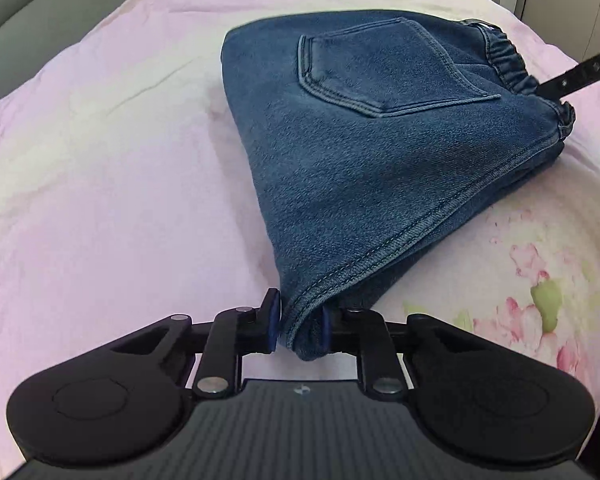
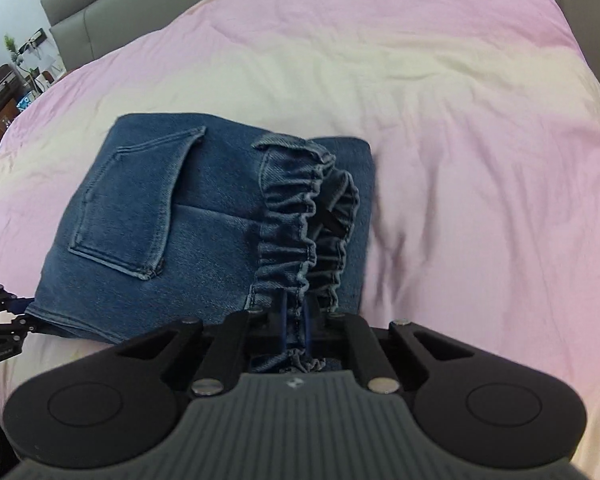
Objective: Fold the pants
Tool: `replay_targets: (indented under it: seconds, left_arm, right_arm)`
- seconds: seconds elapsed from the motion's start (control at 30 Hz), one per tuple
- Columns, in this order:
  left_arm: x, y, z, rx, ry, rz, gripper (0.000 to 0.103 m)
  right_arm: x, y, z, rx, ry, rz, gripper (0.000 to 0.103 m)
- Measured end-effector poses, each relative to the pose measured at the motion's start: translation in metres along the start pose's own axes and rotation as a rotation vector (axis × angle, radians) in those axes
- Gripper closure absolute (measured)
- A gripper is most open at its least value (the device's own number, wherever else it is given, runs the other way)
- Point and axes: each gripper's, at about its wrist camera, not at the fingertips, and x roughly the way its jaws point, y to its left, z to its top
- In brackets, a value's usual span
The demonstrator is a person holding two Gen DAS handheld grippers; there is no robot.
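Observation:
Blue denim pants [image 1: 360, 140] lie folded into a compact stack on the pink bed sheet [image 1: 120, 160], back pocket [image 1: 380, 64] facing up. My left gripper [image 1: 299, 322] is shut on the near folded corner of the pants. My right gripper [image 2: 296, 320] is shut on the elastic waistband [image 2: 296, 216], which bunches up between its fingers. In the left wrist view the right gripper's finger [image 1: 580, 72] reaches the waistband at the far right. In the right wrist view the pants [image 2: 204, 220] and their pocket [image 2: 132, 200] spread ahead, and the left gripper [image 2: 4, 320] shows at the left edge.
The bed sheet [image 2: 460, 120] is wrinkled, with a floral print [image 1: 540, 312] at the near right. A grey padded headboard [image 2: 112, 4] stands at the far end. A bedside shelf with small items [image 2: 4, 92] is at the far left.

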Motion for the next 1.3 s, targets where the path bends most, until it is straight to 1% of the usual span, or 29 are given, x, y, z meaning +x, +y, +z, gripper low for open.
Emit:
replay_targets:
  seconds: [0.13, 0.27, 0.33, 0.37, 0.43, 0.47, 0.53, 0.57, 0.6, 0.63, 0.7, 0.77, 0.83, 0.87, 0.9, 0.97, 1.07, 1.1, 1.13, 1.17, 1.2, 1.23, 1.3]
  left_arm:
    - [-0.006, 0.003, 0.005, -0.001, 0.022, -0.004, 0.081]
    - [-0.023, -0.004, 0.011, 0.052, 0.059, -0.005, 0.079]
    - [-0.034, -0.005, 0.017, 0.095, 0.083, -0.012, 0.08]
    - [-0.041, -0.005, 0.021, 0.118, 0.082, -0.014, 0.08]
    - [-0.054, -0.004, 0.033, 0.128, 0.055, -0.013, 0.079]
    - [-0.059, 0.0, 0.041, 0.113, 0.042, -0.019, 0.079]
    - [-0.065, 0.006, 0.061, 0.074, 0.006, -0.042, 0.077]
    - [-0.067, 0.009, 0.07, 0.055, -0.012, -0.05, 0.073]
    - [-0.065, 0.013, 0.08, 0.033, -0.029, -0.053, 0.07]
    - [-0.064, 0.016, 0.089, 0.009, -0.043, -0.052, 0.068]
    - [-0.055, 0.024, 0.105, -0.053, -0.067, -0.058, 0.065]
    - [-0.045, 0.033, 0.117, -0.131, -0.085, -0.077, 0.061]
    - [-0.035, 0.042, 0.122, -0.221, -0.104, -0.093, 0.06]
    - [-0.026, 0.048, 0.125, -0.272, -0.107, -0.108, 0.06]
    - [-0.019, 0.052, 0.125, -0.31, -0.108, -0.123, 0.06]
    - [-0.009, 0.057, 0.124, -0.36, -0.103, -0.136, 0.06]
    - [0.003, 0.061, 0.123, -0.373, -0.091, -0.124, 0.06]
    - [0.006, 0.062, 0.123, -0.374, -0.087, -0.12, 0.06]
    - [0.009, 0.063, 0.122, -0.379, -0.083, -0.117, 0.06]
    - [0.01, 0.065, 0.12, -0.384, -0.081, -0.115, 0.06]
    - [0.011, 0.067, 0.12, -0.39, -0.079, -0.114, 0.06]
    - [0.011, 0.068, 0.118, -0.399, -0.078, -0.112, 0.06]
    - [0.011, 0.07, 0.116, -0.418, -0.081, -0.112, 0.06]
  right_arm:
    - [0.011, 0.001, -0.001, 0.0, 0.004, -0.019, 0.101]
    - [0.003, -0.001, 0.001, 0.008, -0.01, -0.006, 0.099]
    - [-0.005, 0.003, 0.001, -0.018, -0.009, -0.01, 0.097]
    - [-0.008, 0.006, 0.001, -0.043, -0.012, -0.014, 0.093]
    - [-0.012, 0.01, 0.003, -0.087, -0.017, -0.021, 0.092]
    - [-0.015, 0.011, 0.005, -0.097, -0.022, -0.023, 0.088]
    - [-0.02, 0.009, 0.01, -0.094, -0.041, -0.011, 0.071]
    - [-0.022, 0.007, 0.014, -0.081, -0.052, 0.001, 0.056]
    - [-0.025, 0.004, 0.018, -0.054, -0.066, 0.018, 0.051]
    - [-0.025, -0.001, 0.023, -0.019, -0.073, 0.038, 0.05]
    - [-0.023, -0.01, 0.031, 0.053, -0.09, 0.077, 0.042]
    - [-0.016, -0.019, 0.039, 0.122, -0.104, 0.111, 0.036]
    - [-0.005, -0.029, 0.047, 0.195, -0.109, 0.143, 0.034]
    - [0.001, -0.034, 0.05, 0.24, -0.107, 0.154, 0.03]
    - [0.008, -0.041, 0.053, 0.29, -0.105, 0.167, 0.029]
    - [0.021, -0.054, 0.058, 0.385, -0.105, 0.212, 0.029]
    - [0.039, -0.067, 0.059, 0.468, -0.086, 0.248, 0.029]
    - [0.043, -0.069, 0.059, 0.486, -0.082, 0.268, 0.03]
    - [0.047, -0.071, 0.058, 0.504, -0.084, 0.295, 0.034]
    - [0.049, -0.073, 0.056, 0.523, -0.087, 0.322, 0.043]
    - [0.051, -0.074, 0.054, 0.537, -0.088, 0.353, 0.056]
    - [0.051, -0.074, 0.053, 0.548, -0.095, 0.368, 0.056]
    - [0.047, -0.07, 0.052, 0.525, -0.109, 0.357, 0.068]
